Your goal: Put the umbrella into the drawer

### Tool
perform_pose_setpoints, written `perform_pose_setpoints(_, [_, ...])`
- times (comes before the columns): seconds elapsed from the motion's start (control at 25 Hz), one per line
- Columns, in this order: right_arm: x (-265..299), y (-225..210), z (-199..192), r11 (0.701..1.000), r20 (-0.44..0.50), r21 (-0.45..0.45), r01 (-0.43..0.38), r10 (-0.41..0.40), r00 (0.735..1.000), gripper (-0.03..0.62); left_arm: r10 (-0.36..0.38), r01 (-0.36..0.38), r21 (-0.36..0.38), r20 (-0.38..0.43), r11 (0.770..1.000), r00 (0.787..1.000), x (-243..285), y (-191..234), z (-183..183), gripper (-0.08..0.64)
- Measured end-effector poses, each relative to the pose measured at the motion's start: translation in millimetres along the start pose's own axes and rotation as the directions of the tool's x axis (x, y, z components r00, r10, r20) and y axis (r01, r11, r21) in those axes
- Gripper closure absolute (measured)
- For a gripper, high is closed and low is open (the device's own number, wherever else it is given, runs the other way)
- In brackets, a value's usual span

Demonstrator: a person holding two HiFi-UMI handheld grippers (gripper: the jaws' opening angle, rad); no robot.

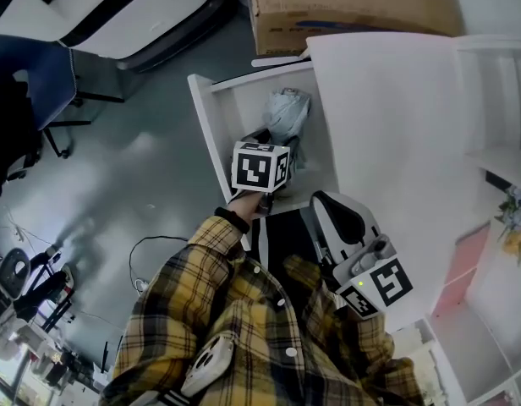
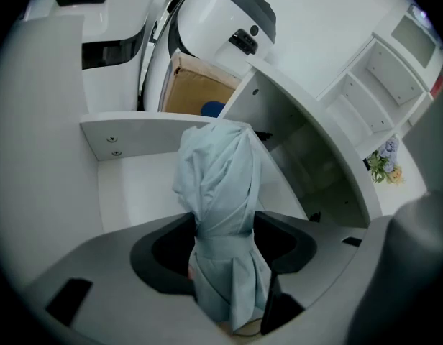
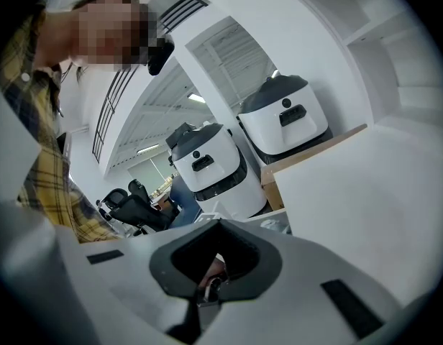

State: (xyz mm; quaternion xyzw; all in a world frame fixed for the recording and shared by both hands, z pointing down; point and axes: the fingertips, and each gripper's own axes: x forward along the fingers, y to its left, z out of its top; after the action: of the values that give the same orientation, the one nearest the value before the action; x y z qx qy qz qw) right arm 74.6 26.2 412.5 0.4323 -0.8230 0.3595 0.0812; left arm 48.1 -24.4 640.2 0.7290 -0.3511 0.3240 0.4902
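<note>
A folded pale blue-grey umbrella [image 1: 286,112] points down into the open white drawer [image 1: 205,125]. My left gripper [image 1: 276,146] reaches into the drawer from the near side and is shut on the umbrella. In the left gripper view the umbrella [image 2: 221,192] runs up out of the jaws, bound by its strap, with the drawer's floor and far wall [image 2: 142,135] behind it. My right gripper [image 1: 332,214] hovers over the white cabinet top [image 1: 387,125], away from the drawer. Its own view shows nothing between the jaws [image 3: 207,290], and their gap is not clear.
A cardboard box [image 1: 345,7] stands behind the cabinet. Large white and grey machines [image 1: 117,7] stand on the grey floor to the left. White shelves with small flowers [image 1: 514,218] rise at the right. Cables and office chairs lie at the lower left.
</note>
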Motion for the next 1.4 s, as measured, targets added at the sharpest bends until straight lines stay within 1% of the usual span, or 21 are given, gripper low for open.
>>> perform_pose_setpoints(0.04, [0.2, -0.4, -0.6, 1.000, -0.001, 0.003, 0.002, -0.002, 1.000, 0.577, 0.010, -0.010, -0.002, 0.004, 1.000, 1.000, 0.4, 2.2, -0.1, 0.294])
perform_pose_setpoints(0.08, [0.5, -1.1, -1.4, 1.000, -0.002, 0.006, 0.005, -0.005, 1.000, 0.577, 0.022, -0.022, -0.004, 0.020, 1.000, 1.000, -0.6, 3.8, 2.4, 0.323])
perform_pose_setpoints(0.12, [0.9, -1.7, -2.3, 1.000, -0.004, 0.009, 0.006, -0.006, 1.000, 0.576, 0.035, -0.035, -0.005, 0.050, 0.999, 0.998, -2.9, 4.7, 7.7, 0.421])
perform_pose_setpoints(0.16, [1.3, -2.3, -3.1, 1.000, -0.005, 0.011, 0.008, -0.008, 1.000, 0.577, 0.048, -0.048, 0.001, 0.083, 0.999, 0.995, -5.5, 4.2, 14.6, 0.538])
perform_pose_setpoints(0.24, [2.2, -2.5, -4.2, 1.000, -0.005, 0.015, 0.009, -0.009, 1.000, 0.576, 0.062, -0.067, 0.041, 0.113, 0.997, 0.992, -6.6, 0.8, 25.9, 0.537])
perform_pose_setpoints(0.32, [3.0, -1.6, -4.7, 1.000, -0.004, 0.018, 0.009, -0.008, 1.000, 0.577, 0.064, -0.072, 0.077, 0.100, 0.994, 0.993, -3.9, -0.9, 29.6, 0.537])
perform_pose_setpoints(0.36, [3.3, -1.2, -4.7, 1.000, -0.004, 0.019, 0.008, -0.008, 1.000, 0.577, 0.063, -0.071, 0.083, 0.091, 0.994, 0.994, -2.6, -0.9, 29.5, 0.537])
perform_pose_setpoints(0.76, [5.3, -2.9, -3.8, 1.000, -0.004, 0.020, 0.009, -0.009, 1.000, 0.577, 0.065, -0.070, 0.080, 0.066, 0.994, 0.996, -0.4, 4.3, 24.2, 0.537])
perform_pose_setpoints(1.04, [4.4, 2.7, 3.0, 1.000, 0.002, -0.003, 0.002, -0.002, 1.000, 0.577, 0.053, -0.058, 0.088, 0.068, 0.994, 0.996, -8.1, 0.1, 24.4, 0.537])
perform_pose_setpoints(1.2, [2.9, 7.6, 7.8, 1.000, 0.008, -0.022, -0.002, 0.002, 1.000, 0.577, 0.043, -0.051, 0.091, 0.087, 0.995, 0.995, -16.8, -4.4, 29.6, 0.537])
perform_pose_setpoints(1.4, [-2.5, 14.8, 18.1, 0.998, 0.027, -0.055, -0.006, 0.008, 1.000, 0.577, 0.024, -0.038, 0.106, 0.130, 0.994, 0.991, -33.7, -15.1, 45.3, 0.537])
